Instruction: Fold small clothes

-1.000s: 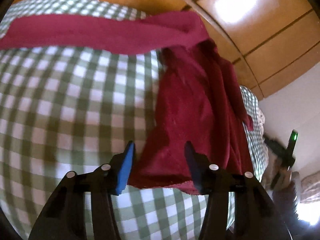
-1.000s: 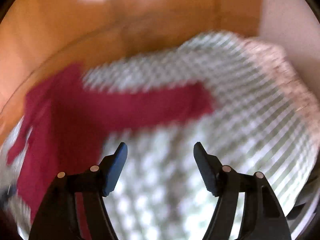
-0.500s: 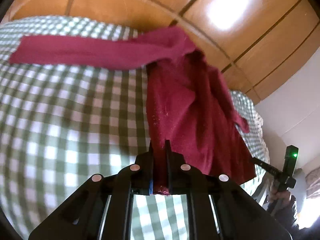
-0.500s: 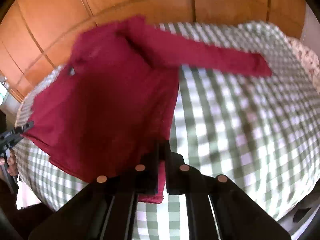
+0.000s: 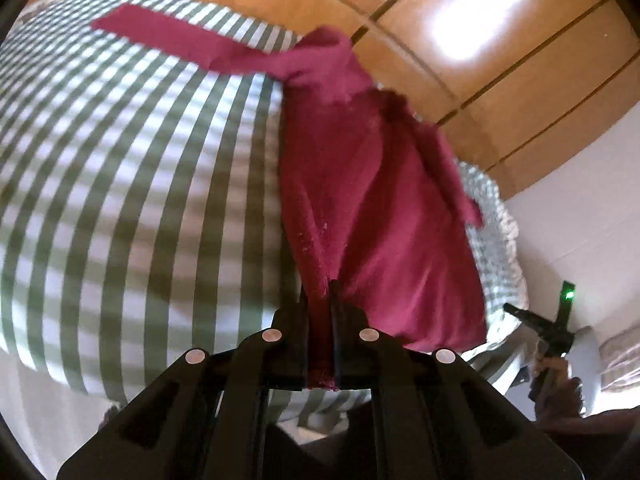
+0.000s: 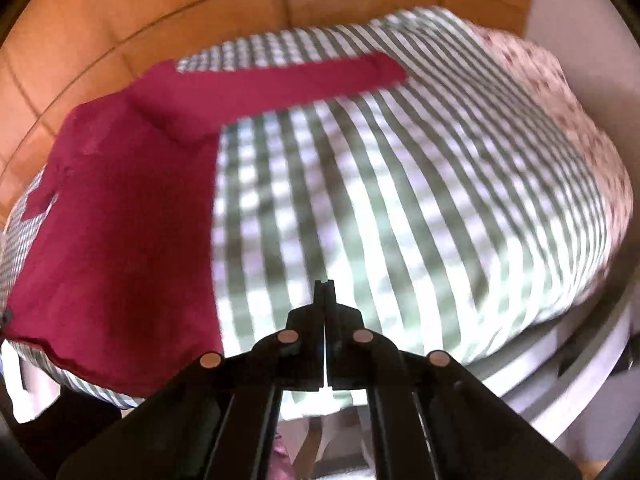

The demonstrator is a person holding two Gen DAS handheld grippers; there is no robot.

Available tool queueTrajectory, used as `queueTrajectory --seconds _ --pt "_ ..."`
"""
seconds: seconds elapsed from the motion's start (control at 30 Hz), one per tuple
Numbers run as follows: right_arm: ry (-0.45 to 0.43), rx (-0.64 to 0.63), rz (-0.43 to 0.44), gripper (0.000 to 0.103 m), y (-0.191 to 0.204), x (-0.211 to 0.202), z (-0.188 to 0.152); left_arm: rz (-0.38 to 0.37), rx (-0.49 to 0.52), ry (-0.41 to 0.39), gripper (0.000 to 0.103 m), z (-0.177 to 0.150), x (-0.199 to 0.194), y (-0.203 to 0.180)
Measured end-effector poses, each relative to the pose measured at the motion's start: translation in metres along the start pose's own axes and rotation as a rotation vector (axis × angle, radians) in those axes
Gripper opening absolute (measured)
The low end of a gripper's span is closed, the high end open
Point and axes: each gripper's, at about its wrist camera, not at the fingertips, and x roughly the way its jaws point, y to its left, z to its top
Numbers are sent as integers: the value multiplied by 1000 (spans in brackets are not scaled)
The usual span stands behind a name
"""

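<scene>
One red shirt [image 5: 384, 208] was seen spread over the green-checked bed [image 6: 400, 208] near its front corner, with one sleeve [image 6: 280, 84] stretched along the far edge; folding was judged barely begun. Its hem was pinched by the left gripper [image 5: 320, 320]. The right gripper [image 6: 324, 312] was closed on nothing. Two grippers were counted.

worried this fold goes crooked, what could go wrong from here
1. Only the left gripper pinches the red shirt at its hem; the right gripper is shut on nothing, so pulling may drag it lopsided.
2. The sleeve lies stretched across the checked bedspread and could bunch under the fold.
</scene>
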Motion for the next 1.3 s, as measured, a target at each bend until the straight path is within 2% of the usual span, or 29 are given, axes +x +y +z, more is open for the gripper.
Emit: queueTrajectory --seconds 0.07,0.13,0.17,0.2,0.33,0.37,0.4,0.47,0.6,0.67,0.7,0.8,0.87,0.93,0.97,1.0,1.03,1.07,1.1,1.13,1.2,1.3 --pt "-13 13 55 5 1 0 -1 24 -12 2 7 1 5 2" --pt "-20 7 95 28 12 0 -1 25 -19 4 7 6 7 3" --pt "-19 8 124 43 19 2 0 31 -15 1 7 7 7 2" --pt "-1 3 151 44 25 7 -1 33 -13 2 7 7 7 3" --pt "95 -47 200 42 51 30 -13 19 -4 -18 7 9 2 0" --pt "106 -85 183 30 60 33 -17 9 5 -28 7 11 -1 -3" --pt "110 -127 162 9 68 33 -18 1 11 -33 7 14 -1 -4" --pt "91 -174 152 8 77 20 -16 -22 25 -46 7 18 -8 -10" --pt "-19 -194 200 7 70 -33 -4 -71 53 -54 7 22 -23 -20" --pt "-54 -217 159 7 63 -53 -2 -78 57 -39 7 21 -23 -22" --pt "-47 -226 129 7 59 -55 -4 -74 55 -20 7 18 -19 -21" --pt "68 -256 -4 7 53 -24 -19 -46 38 65 7 2 3 -15" --pt "112 -238 -5 9 57 -9 -25 16 43 106 7 -6 18 -12" --pt "108 -250 -25 16 67 -7 -28 68 25 97 7 -5 18 -7" --pt "96 -249 -18 26 69 -10 -26 71 13 80 7 -2 15 -4" --pt "75 -243 -14 41 73 -12 -23 76 -3 50 18 3 8 1" --pt "45 -242 -24 46 79 -12 -20 93 -25 9 28 9 -1 8" --pt "4 -252 -34 52 86 -19 -16 109 -45 -26 46 14 -8 14" --pt "-26 -263 -31 52 92 -22 -14 129 -64 -61 49 19 -15 20" --pt "-43 -269 -18 54 100 -23 -9 156 -83 -93 49 26 -21 27" --pt "-72 -284 38 65 121 -27 -5 245 -133 -153 49 43 -31 44" --pt "-74 -313 151 68 163 -19 0 349 -170 -209 52 65 -40 67"
